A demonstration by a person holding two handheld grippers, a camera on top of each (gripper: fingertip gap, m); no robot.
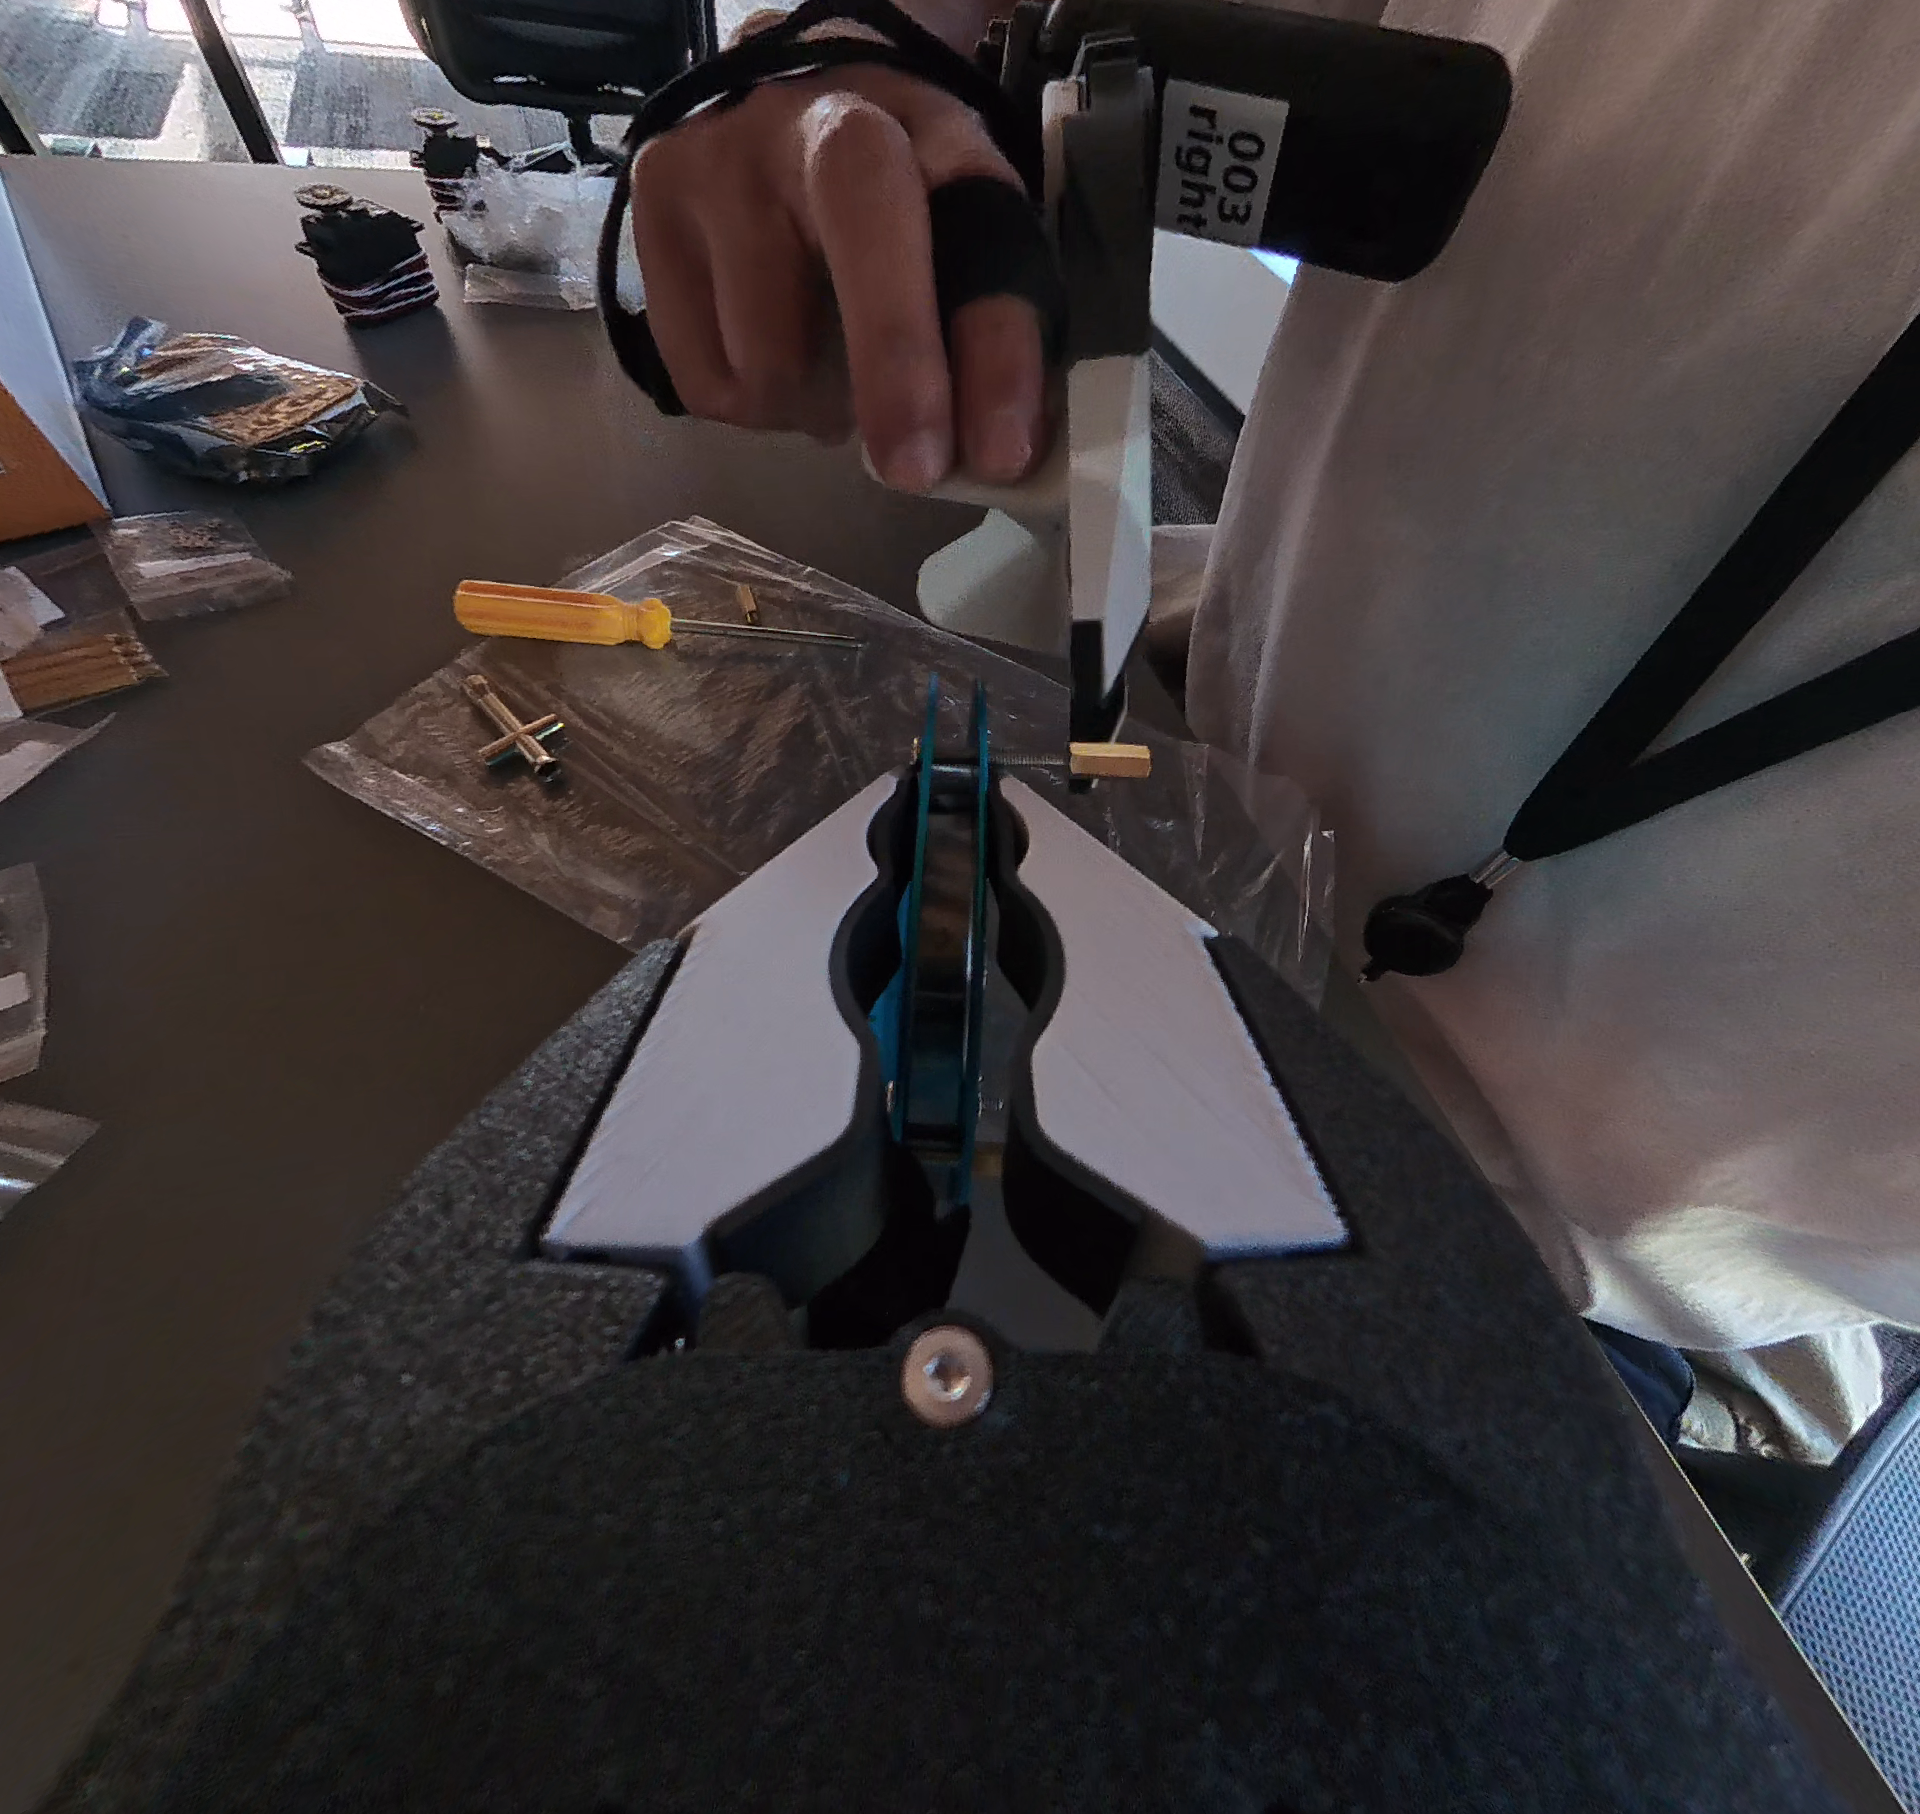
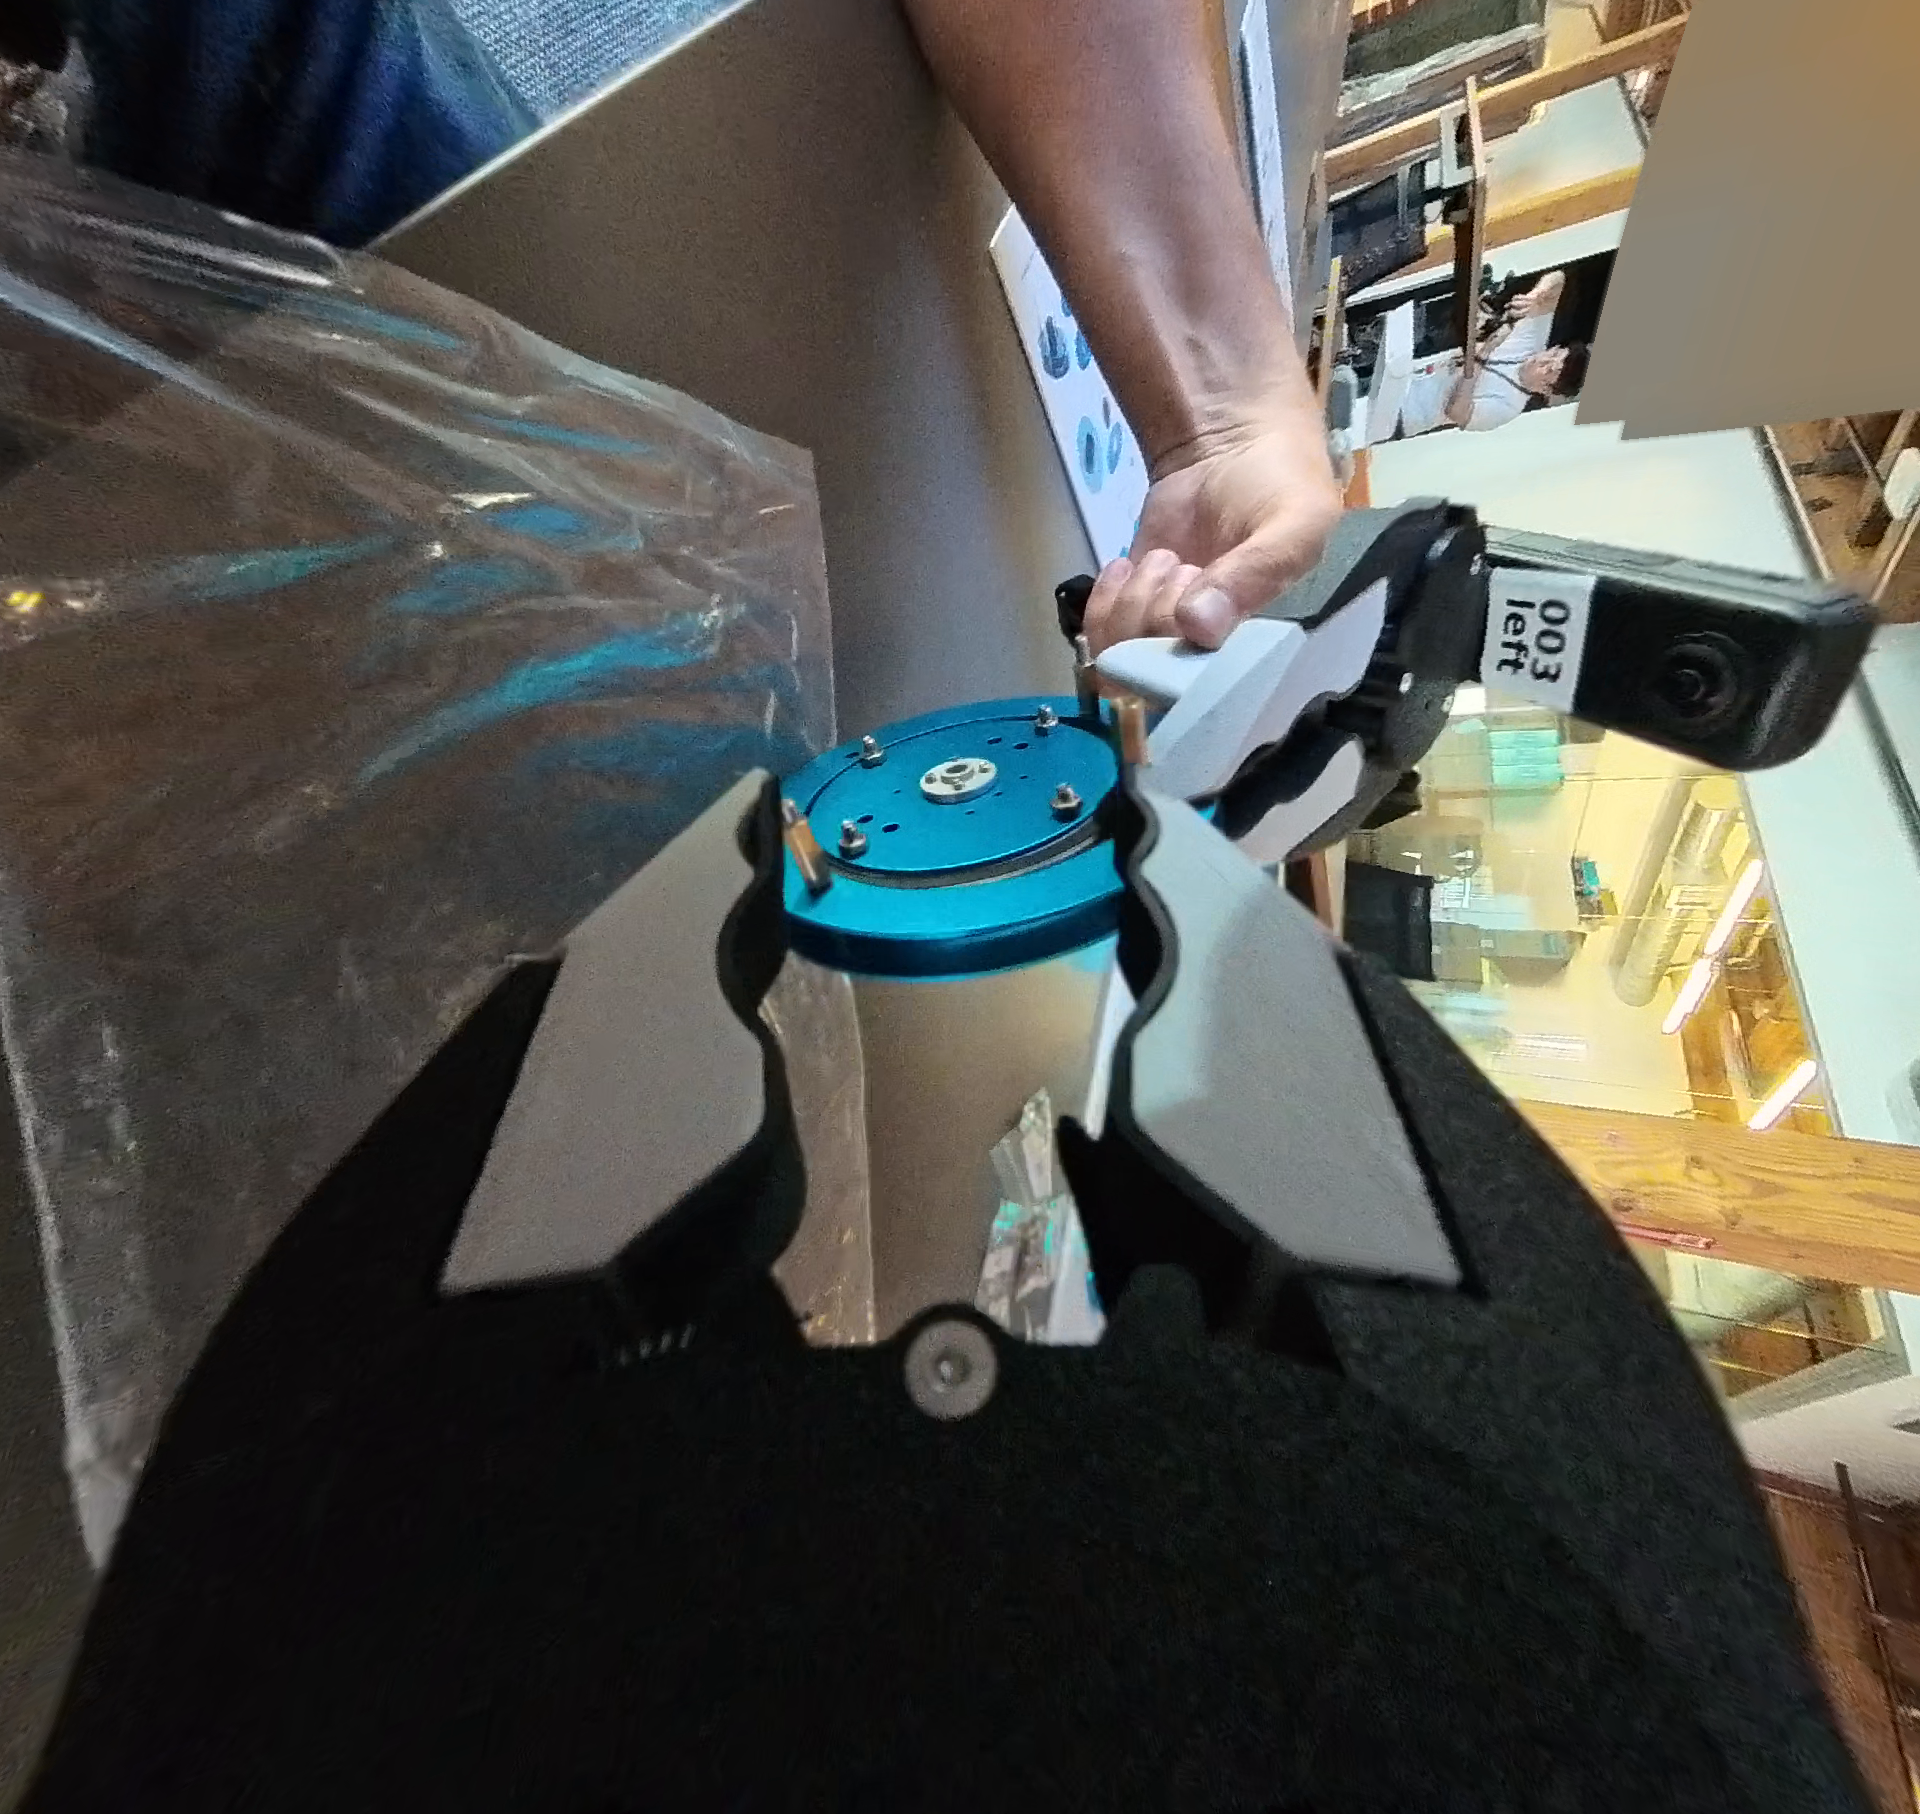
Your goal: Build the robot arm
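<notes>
As a round blue metal turntable (image 2: 951, 834) is clamped edgewise by the left gripper (image 1: 948, 808), a brass hex standoff (image 1: 1110, 758) on it is met by the right gripper (image 1: 1091, 725), its jaws' state unclear, above a dark table (image 1: 260, 933).

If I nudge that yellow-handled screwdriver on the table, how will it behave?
The yellow-handled screwdriver looks rigid and light, so it should slide easily. Its rounded handle may roll. Its shaft lies over the clear plastic bag, probably slick.

Screwdriver (image 1: 582, 614) and wrench (image 1: 516, 734) obstruct left tabletop (image 1: 260, 985).
</notes>
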